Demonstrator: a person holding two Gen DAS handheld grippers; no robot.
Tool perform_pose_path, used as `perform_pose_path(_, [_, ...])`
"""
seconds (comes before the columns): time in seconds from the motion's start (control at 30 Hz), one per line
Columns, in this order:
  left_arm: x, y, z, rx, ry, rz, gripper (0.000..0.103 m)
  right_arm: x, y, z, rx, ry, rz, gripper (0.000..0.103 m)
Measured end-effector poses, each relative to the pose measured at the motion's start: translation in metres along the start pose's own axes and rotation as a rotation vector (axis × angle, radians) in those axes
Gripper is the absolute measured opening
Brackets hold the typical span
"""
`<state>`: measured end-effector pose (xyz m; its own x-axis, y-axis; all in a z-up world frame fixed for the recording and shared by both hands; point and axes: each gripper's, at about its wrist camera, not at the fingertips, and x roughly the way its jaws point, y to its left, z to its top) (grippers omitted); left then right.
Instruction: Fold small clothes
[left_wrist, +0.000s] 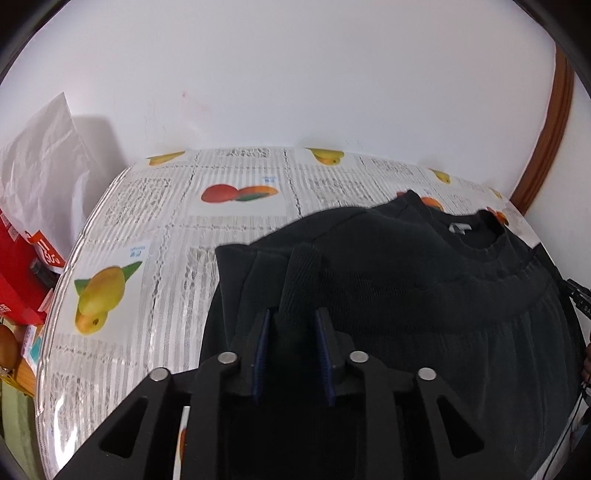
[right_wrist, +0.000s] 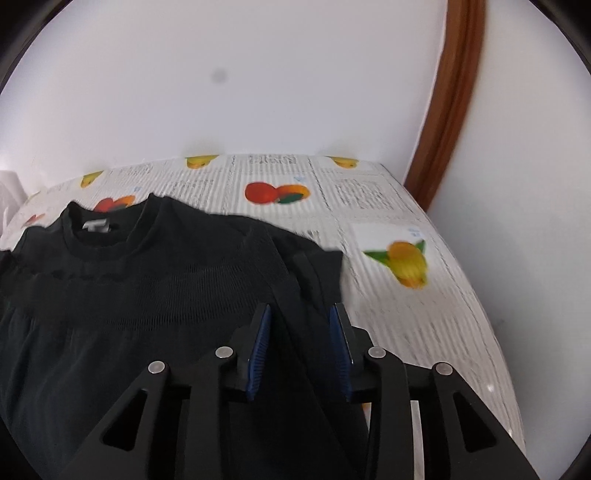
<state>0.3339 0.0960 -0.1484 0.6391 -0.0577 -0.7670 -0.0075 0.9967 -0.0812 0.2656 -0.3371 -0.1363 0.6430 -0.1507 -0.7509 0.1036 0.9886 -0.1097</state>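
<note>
A small black top (left_wrist: 406, 288) lies flat on the fruit-printed tablecloth (left_wrist: 147, 240), collar and grey neck label (left_wrist: 458, 228) toward the wall. My left gripper (left_wrist: 293, 314) hovers over its left sleeve; a raised ridge of black fabric stands between the blue pads, which stand slightly apart from it. In the right wrist view the same top (right_wrist: 147, 295) fills the left side. My right gripper (right_wrist: 300, 308) is over the right sleeve, jaws apart, with a loose fold of sleeve lying between the pads and not pinched.
A white wall backs the table. A white paper bag (left_wrist: 40, 155) and a red box (left_wrist: 18, 273) stand past the table's left edge. A brown wooden frame (right_wrist: 454, 110) runs up the right side. Bare tablecloth (right_wrist: 388, 206) lies right of the top.
</note>
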Motion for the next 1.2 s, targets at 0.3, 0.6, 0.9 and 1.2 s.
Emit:
perform_pose_path(0.3, [-0.034, 0.005, -0.039, -0.004, 0.027, 0.002, 0.046, -0.033, -0.030, -0.065, 0.046, 0.068, -0.027, 0.039])
perform_pose_path(0.6, [-0.078, 0.017, -0.089, 0.019, 0.037, 0.053, 0.054, -0.103, -0.001, -0.071, 0.002, -0.013, -0.067, 0.043])
perform_pose_path(0.9, [-0.108, 0.055, -0.143, -0.084, 0.062, 0.001, 0.057, -0.135, 0.110, -0.073, -0.120, -0.058, 0.090, 0.051])
perform_pose_path(1.2, [-0.153, 0.082, -0.187, -0.103, 0.044, 0.001, 0.059, -0.147, 0.260, -0.090, -0.308, -0.027, 0.287, 0.052])
